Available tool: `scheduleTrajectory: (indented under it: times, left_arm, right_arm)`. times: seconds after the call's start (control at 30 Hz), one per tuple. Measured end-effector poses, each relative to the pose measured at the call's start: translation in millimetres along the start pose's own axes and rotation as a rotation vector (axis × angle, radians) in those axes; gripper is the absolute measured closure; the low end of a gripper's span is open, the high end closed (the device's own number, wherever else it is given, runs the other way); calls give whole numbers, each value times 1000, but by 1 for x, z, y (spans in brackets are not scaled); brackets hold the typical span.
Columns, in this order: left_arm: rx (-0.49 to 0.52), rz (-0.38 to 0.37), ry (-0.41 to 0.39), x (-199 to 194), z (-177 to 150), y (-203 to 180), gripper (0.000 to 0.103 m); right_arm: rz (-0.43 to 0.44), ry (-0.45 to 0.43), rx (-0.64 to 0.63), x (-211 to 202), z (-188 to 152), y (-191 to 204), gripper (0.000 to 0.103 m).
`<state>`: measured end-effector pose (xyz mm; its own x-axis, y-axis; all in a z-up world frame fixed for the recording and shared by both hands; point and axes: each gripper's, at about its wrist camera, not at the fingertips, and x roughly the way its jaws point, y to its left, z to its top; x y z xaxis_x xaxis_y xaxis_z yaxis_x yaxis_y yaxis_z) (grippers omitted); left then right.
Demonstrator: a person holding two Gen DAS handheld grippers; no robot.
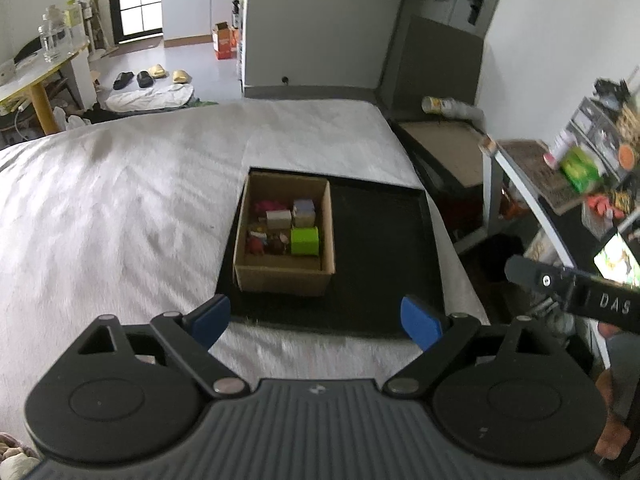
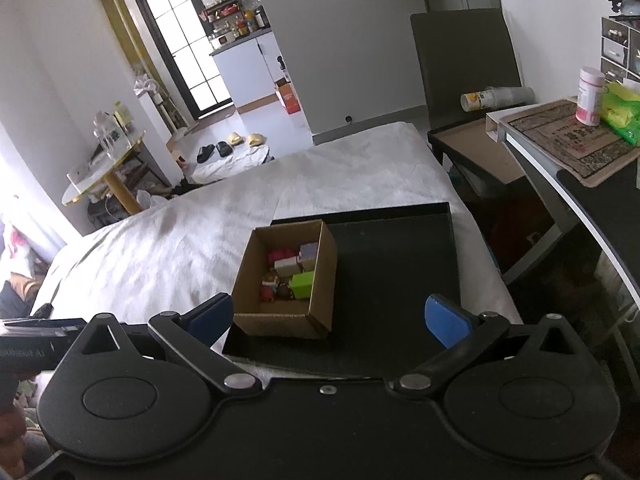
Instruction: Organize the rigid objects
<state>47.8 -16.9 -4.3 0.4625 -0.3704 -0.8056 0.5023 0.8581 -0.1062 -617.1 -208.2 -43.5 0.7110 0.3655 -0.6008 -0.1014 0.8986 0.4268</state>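
Note:
An open cardboard box (image 1: 285, 272) stands at the left end of a black tray (image 1: 380, 232) on a white bed. Inside lie a green block (image 1: 305, 241), a beige block (image 1: 279, 219), a purple-topped block (image 1: 303, 212), a pink toy (image 1: 267, 205) and small figures (image 1: 264, 240). My left gripper (image 1: 316, 322) is open and empty, above the tray's near edge. The same box (image 2: 282, 322) and tray (image 2: 400, 260) show in the right wrist view. My right gripper (image 2: 328, 320) is open and empty, near the box's front.
The white bed (image 1: 120, 200) spreads to the left. A desk (image 2: 580, 152) with a pink-lidded bottle (image 2: 590, 96) and green packet stands right of the bed. A low dark box (image 1: 444, 148) lies beyond the tray. Slippers (image 1: 152, 76) lie on the floor.

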Motion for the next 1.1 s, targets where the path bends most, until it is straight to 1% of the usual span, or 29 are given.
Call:
scheduleTrajectory:
  times: [0.07, 0.2, 0.27, 0.43, 0.63, 0.8, 1.0, 1.1]
  left_arm:
    - [15, 5, 2, 0, -6, -3, 11]
    - [37, 12, -22, -3, -12, -7, 11]
    - [36, 8, -36, -5, -12, -7, 11]
    - [24, 34, -61, -11, -15, -7, 11]
    - [34, 41, -53, -8, -21, -9, 11]
    - [59, 33, -62, -9, -26, -14, 11]
    - [65, 28, -25, -3, -32, -14, 11]
    - [65, 32, -23, -2, -34, -12, 11]
  right_arm:
    - [0, 9, 2, -2, -3, 0, 0]
    - [-10, 22, 14, -5, -11, -4, 0]
    - [-16, 32, 21, -6, -15, -6, 0]
    - [-26, 38, 26, -11, -25, -7, 0]
    - [-24, 47, 38, -15, -33, -8, 0]
    - [-34, 43, 28, -17, -32, -7, 0]
    - [-34, 35, 17, -18, -29, -4, 0]
    - [-31, 42, 14, -16, -29, -3, 0]
